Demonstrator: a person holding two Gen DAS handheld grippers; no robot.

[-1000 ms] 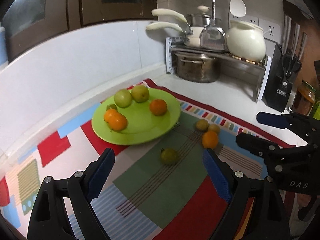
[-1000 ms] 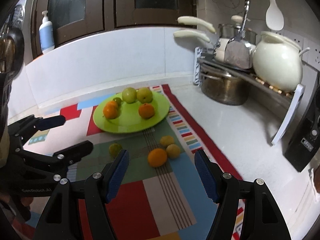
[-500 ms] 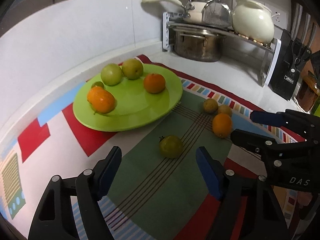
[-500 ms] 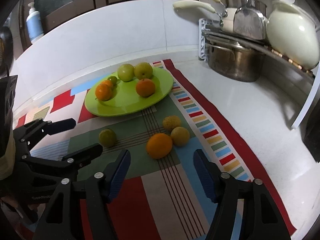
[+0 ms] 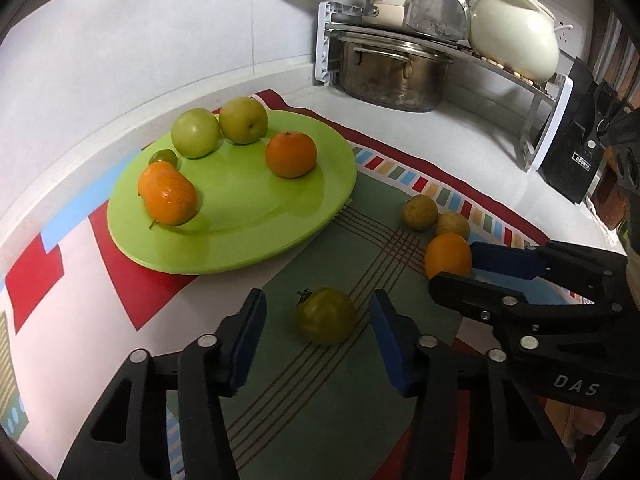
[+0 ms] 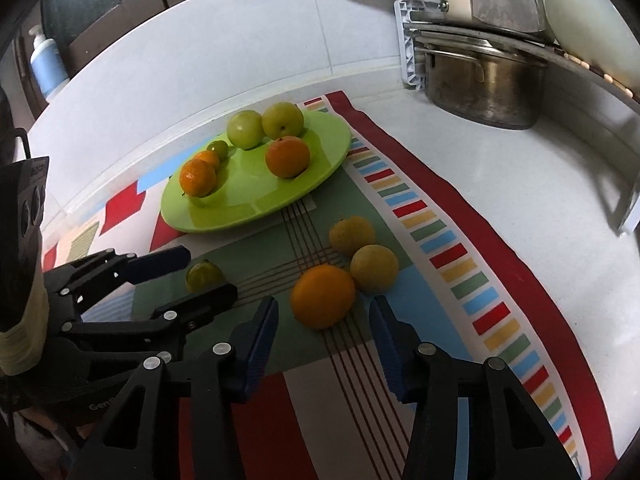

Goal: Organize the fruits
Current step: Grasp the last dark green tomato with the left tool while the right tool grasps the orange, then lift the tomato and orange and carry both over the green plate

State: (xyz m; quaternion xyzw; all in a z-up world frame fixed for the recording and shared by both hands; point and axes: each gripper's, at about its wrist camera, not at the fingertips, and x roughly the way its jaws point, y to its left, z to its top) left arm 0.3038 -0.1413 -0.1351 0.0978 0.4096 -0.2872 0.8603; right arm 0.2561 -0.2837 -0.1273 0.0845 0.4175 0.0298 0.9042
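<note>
A green plate (image 5: 256, 236) (image 6: 320, 176) on the patterned mat holds two green apples, several oranges and a small green fruit. On the mat lie a small green tomato-like fruit (image 5: 326, 315) (image 6: 204, 276), an orange (image 5: 448, 255) (image 6: 323, 295) and two yellowish fruits (image 5: 419, 212) (image 6: 374, 267). My left gripper (image 5: 318, 340) (image 6: 192, 274) is open, its blue pads on either side of the green fruit, not touching it. My right gripper (image 6: 324, 340) (image 5: 460, 272) is open, its fingers just short of the orange.
A colourful striped mat (image 6: 440, 248) covers the white counter. At the back right stand a steel pot (image 5: 392, 76) under a rack, a cream teapot (image 5: 516, 32) and a black knife block (image 5: 576, 160). A soap bottle (image 6: 46, 68) stands at the far left.
Both grippers have moved forward and down. The left one now brackets the green fruit; the right one has closed in on the orange. The fruits have not moved.
</note>
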